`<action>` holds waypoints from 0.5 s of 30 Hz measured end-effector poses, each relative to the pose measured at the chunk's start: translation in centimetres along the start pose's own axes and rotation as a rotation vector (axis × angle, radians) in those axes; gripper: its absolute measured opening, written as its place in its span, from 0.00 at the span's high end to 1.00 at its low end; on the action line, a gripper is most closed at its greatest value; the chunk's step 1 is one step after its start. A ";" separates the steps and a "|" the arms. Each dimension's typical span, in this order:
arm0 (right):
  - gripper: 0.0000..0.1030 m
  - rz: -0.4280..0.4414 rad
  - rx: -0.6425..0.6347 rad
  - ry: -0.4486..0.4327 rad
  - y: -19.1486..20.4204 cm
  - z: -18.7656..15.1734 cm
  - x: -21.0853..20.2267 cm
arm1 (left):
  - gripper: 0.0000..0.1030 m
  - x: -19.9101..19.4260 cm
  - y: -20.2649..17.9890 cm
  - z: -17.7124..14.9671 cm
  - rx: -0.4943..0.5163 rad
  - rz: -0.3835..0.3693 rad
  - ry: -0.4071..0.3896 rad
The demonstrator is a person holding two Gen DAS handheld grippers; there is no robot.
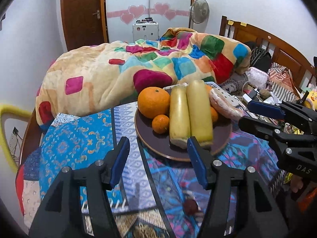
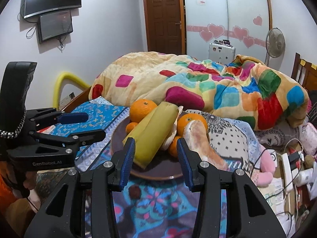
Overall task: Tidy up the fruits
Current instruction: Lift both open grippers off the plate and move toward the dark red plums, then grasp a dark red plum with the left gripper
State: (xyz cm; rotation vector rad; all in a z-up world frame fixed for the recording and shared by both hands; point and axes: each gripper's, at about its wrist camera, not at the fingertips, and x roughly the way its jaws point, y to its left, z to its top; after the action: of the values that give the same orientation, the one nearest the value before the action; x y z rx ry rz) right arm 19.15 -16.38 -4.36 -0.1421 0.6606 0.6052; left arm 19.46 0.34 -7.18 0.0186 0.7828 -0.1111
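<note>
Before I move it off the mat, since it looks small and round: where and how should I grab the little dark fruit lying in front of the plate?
Take the dark fruit across its middle, coming from above with the right gripper, whose open jaws stand nearest. It is roundish and lies alone on the flat mat, clear of the plate, so probably any side works.

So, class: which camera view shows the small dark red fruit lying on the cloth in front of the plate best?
The right wrist view: the small dark red fruit sits unobstructed between the claw fingers, just before the plate. The left wrist view shows it lower, blurrier and partly hidden by a finger.
</note>
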 end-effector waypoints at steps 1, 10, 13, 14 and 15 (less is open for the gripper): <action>0.61 -0.002 -0.005 0.001 0.2 -0.3 -0.4 | 0.42 -0.4 -0.1 -0.3 0.004 -0.001 0.000; 0.59 -0.024 -0.039 0.018 1.6 -3.0 -3.0 | 0.42 -2.1 -1.5 -3.2 0.006 -0.033 0.027; 0.59 -0.022 -0.041 0.025 1.9 -3.8 -3.3 | 0.42 -1.6 -2.0 -4.3 0.008 -0.044 0.059; 0.59 -0.020 -0.040 0.026 2.0 -4.1 -3.4 | 0.42 -1.5 -2.2 -4.7 0.010 -0.042 0.067; 0.59 -0.019 -0.039 0.028 2.0 -4.4 -3.5 | 0.42 -1.4 -2.3 -5.0 0.011 -0.042 0.073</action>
State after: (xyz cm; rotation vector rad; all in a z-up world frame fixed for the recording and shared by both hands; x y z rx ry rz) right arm 13.48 -17.76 -5.51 -0.1932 0.6739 0.5986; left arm 14.71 -1.54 -9.71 0.0164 0.8553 -0.1549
